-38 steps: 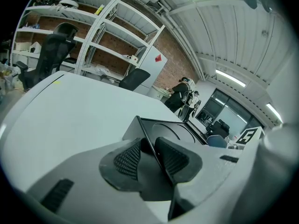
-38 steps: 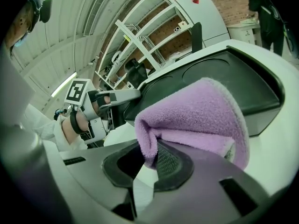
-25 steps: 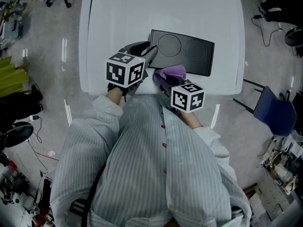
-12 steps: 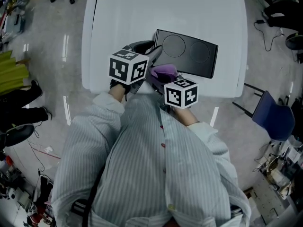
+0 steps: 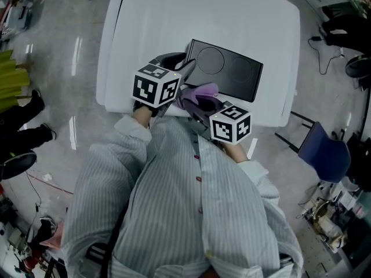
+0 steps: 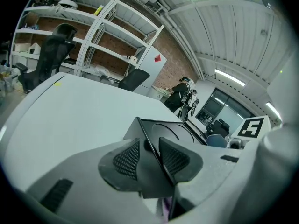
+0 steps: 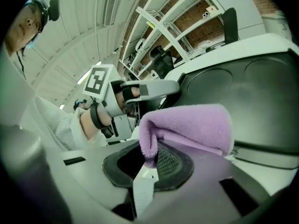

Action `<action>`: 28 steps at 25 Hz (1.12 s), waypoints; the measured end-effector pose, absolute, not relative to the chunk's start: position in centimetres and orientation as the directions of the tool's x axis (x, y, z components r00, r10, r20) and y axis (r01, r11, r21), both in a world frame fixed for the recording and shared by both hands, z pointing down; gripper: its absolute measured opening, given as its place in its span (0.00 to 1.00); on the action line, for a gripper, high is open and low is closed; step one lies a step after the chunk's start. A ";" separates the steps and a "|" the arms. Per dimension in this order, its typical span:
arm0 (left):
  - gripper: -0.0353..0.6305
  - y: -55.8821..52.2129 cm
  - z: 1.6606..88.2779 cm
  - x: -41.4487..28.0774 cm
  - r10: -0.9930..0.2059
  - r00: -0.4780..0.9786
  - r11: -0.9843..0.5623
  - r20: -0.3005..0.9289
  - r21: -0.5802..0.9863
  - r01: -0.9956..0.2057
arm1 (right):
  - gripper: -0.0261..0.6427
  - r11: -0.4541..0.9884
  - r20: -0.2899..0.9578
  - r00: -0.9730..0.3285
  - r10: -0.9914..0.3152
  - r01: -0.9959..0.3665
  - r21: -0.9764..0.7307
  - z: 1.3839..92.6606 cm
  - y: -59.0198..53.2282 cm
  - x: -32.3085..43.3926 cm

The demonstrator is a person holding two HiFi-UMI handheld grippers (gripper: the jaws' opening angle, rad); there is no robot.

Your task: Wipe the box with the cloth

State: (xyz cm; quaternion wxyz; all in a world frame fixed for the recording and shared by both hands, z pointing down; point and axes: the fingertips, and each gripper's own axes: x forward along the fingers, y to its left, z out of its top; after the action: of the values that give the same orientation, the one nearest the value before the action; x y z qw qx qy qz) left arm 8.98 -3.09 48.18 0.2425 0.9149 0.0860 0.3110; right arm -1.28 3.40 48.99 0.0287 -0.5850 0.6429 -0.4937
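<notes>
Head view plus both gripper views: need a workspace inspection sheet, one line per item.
Surface: white table, bare around the job's things.
Job's things: black box flat on the table near the front edge; purple cloth at the box's near edge, contact unclear.
Clutter: nothing seen on the table.
Grippers: left hand-held gripper clamped on the box's corner edge; right hand-held gripper clamped on the cloth, which folds over its jaws.
Cables: one on the floor right of the table; none on the table.
Surroundings: blue chair right of the table; shelving and a person behind.
</notes>
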 end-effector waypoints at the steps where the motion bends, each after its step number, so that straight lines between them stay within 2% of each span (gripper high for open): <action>1: 0.23 -3.2 48.0 8.8 0.295 0.795 -0.872 0.530 0.489 -0.003 | 0.10 -0.156 0.544 -0.318 -0.777 -0.739 -0.655 48.1 4.0 -0.8; 6: 0.23 -2.7 45.9 7.1 0.225 0.826 -0.872 0.517 0.484 -0.065 | 0.10 -0.025 0.561 -0.355 -0.748 -0.829 -0.558 42.0 7.1 2.7; 10: 0.23 -1.3 44.5 5.1 0.181 0.843 -0.863 0.507 0.493 -0.111 | 0.10 0.150 0.569 -0.414 -0.710 -0.879 -0.452 36.9 6.4 5.3; 14: 0.23 0.9 43.4 4.7 0.180 0.857 -0.851 0.483 0.513 -0.111 | 0.10 0.365 0.619 -0.449 -0.644 -0.892 -0.268 34.0 3.8 6.5; 17: 0.23 2.6 43.4 5.0 0.185 0.858 -0.846 0.480 0.521 -0.109 | 0.10 0.517 0.654 -0.509 -0.560 -0.831 -0.204 33.7 1.1 5.9; 21: 0.23 3.9 44.1 5.7 0.163 0.864 -0.817 0.476 0.556 -0.152 | 0.10 0.669 0.713 -0.585 -0.386 -0.710 -0.220 35.5 -1.7 4.1; 26: 0.23 3.3 44.6 5.4 0.096 0.882 -0.775 0.461 0.591 -0.224 | 0.10 0.771 0.771 -0.611 -0.178 -0.573 -0.276 38.8 -4.3 0.9; 28: 0.23 3.3 45.0 5.3 0.092 0.883 -0.765 0.461 0.600 -0.234 | 0.10 0.782 0.777 -0.616 -0.132 -0.546 -0.300 39.9 -5.5 0.0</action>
State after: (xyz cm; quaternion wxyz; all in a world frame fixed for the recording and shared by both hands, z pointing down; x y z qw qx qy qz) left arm 5.25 3.29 44.97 0.3407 0.9084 -0.0389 0.2392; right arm 0.00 -5.49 39.94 -0.3914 -0.1970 0.8591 -0.2645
